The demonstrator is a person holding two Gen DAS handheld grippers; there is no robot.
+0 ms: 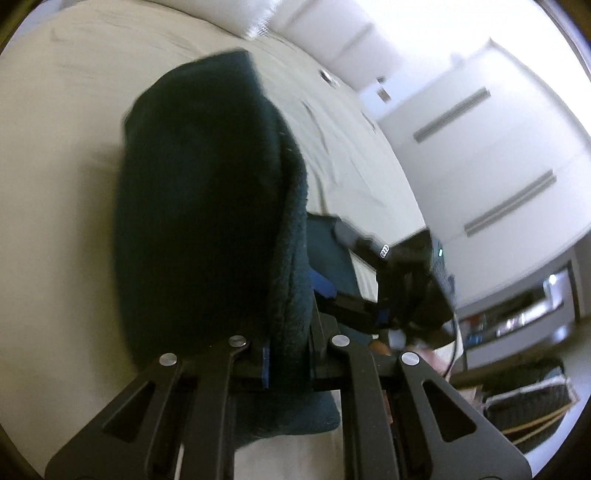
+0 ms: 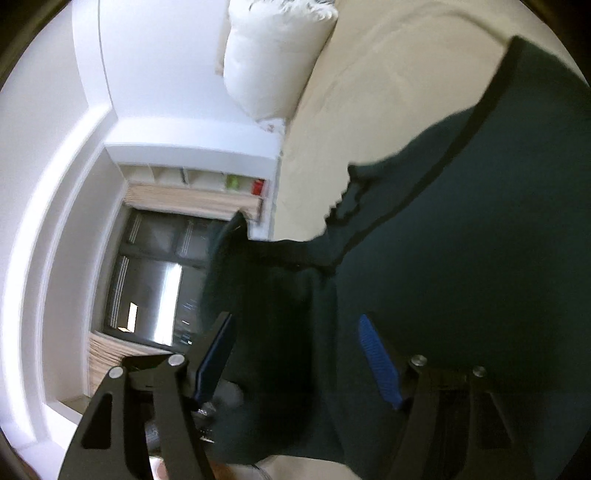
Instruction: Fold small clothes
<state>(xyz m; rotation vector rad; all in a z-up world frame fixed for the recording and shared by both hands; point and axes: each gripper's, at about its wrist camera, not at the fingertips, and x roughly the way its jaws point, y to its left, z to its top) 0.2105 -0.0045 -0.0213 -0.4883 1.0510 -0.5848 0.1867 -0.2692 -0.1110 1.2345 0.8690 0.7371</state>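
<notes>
From the left wrist view we see the left gripper point(image 1: 286, 363) clenched on a fold of the dark green garment point(image 1: 199, 206), which rises in a thick bunch above the bed point(image 1: 55, 184) and hides much of the middle of it. The bed carries a cream sheet, creased toward its far right edge, with a white pillow point(image 1: 255, 18) at its far end. To the right of the cloth we see the right gripper point(image 1: 354, 273), its fingers around another part of the same garment. Beyond the bed's right edge stand white cupboard doors point(image 1: 498, 155) with long grey handles, and low in the right corner sits a basket point(image 1: 532, 398); what it holds we cannot tell. From the right wrist view, the right gripper point(image 2: 295, 354) stands with its blue pads point(image 2: 378, 360) wide apart and released, the garment point(image 2: 461, 258) lying loosely between and across them, spreading over the right side of the bed point(image 2: 369, 92). A pillow point(image 2: 273, 55) rests at the bed's head end. Past the bed's edge we see a white shelf point(image 2: 192, 166) holding a small green thing and a red one, and a dark window point(image 2: 155, 277) with a pale blind.
</notes>
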